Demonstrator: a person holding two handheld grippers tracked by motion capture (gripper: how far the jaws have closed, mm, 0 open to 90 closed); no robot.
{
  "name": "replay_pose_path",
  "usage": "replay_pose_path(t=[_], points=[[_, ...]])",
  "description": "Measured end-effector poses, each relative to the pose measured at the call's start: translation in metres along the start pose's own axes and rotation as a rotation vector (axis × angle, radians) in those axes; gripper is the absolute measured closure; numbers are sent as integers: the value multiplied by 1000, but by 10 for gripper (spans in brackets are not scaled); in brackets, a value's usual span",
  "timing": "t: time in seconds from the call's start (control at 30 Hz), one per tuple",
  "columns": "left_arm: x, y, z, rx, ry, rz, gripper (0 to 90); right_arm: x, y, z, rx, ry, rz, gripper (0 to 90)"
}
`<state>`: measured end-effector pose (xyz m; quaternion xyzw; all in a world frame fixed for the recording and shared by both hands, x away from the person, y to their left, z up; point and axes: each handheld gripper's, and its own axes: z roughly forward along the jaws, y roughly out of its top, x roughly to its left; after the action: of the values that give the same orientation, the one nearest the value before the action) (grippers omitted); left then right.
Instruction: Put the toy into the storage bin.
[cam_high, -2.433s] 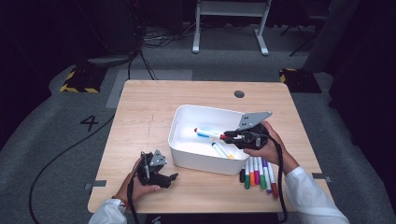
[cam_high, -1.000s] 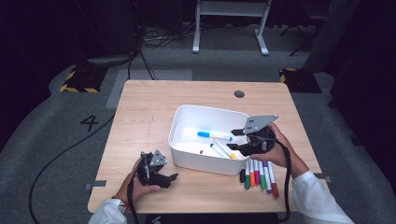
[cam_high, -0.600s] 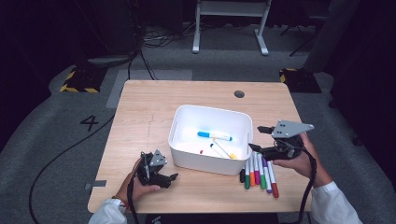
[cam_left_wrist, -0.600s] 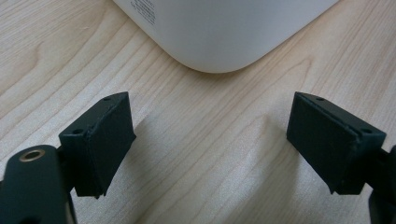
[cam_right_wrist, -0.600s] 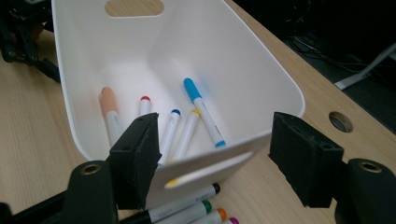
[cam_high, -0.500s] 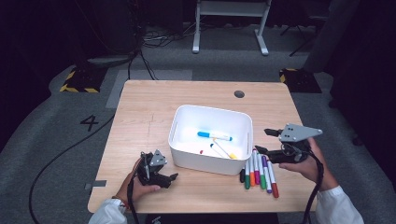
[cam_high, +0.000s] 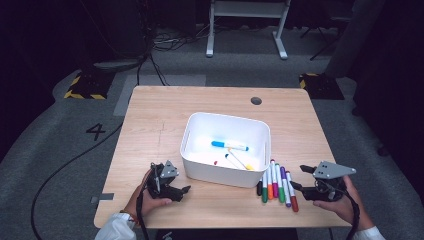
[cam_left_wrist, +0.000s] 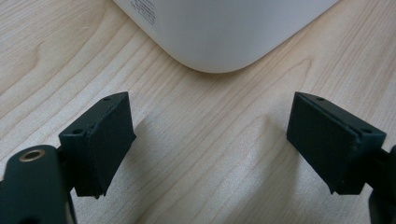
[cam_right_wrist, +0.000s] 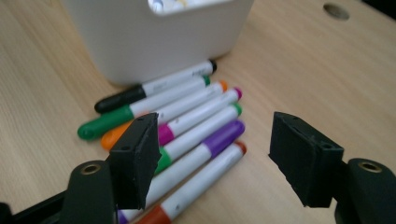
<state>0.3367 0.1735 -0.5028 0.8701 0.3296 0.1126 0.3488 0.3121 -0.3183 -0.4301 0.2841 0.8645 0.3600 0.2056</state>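
Right gripper (cam_high: 300, 181), jaws apart and just opened wider with nothing between, lines up on the markers (cam_high: 276, 182), probably to bin (cam_high: 226, 120) another; left gripper (cam_high: 186, 189) idles, jaws apart.

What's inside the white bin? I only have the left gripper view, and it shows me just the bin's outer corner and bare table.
Observer: A blue marker and at least two more lie inside the white bin.
Operator: Any outside it?
Observer: Yes, seven loose markers lie in a row by its front right corner.
Operator: And the right gripper?
Observer: The right gripper is beside that row, open and holding nothing; its jaws have just been opening.
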Motion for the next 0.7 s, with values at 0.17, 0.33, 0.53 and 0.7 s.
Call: replay_pose_path(t=[0.17, 0.33, 0.53, 0.7], points=[[0, 0, 0, 0, 0, 1, 149, 6, -22, 4, 13, 18, 53, 332], [0, 0, 0, 0, 1, 0, 149, 9, -36, 10, 40, 27, 85, 328], [0, 0, 0, 0, 1, -1, 149, 9, -48, 14, 63, 28, 119, 333], [0, 0, 0, 1, 1, 0, 149, 8, -55, 15, 78, 16, 137, 341]])
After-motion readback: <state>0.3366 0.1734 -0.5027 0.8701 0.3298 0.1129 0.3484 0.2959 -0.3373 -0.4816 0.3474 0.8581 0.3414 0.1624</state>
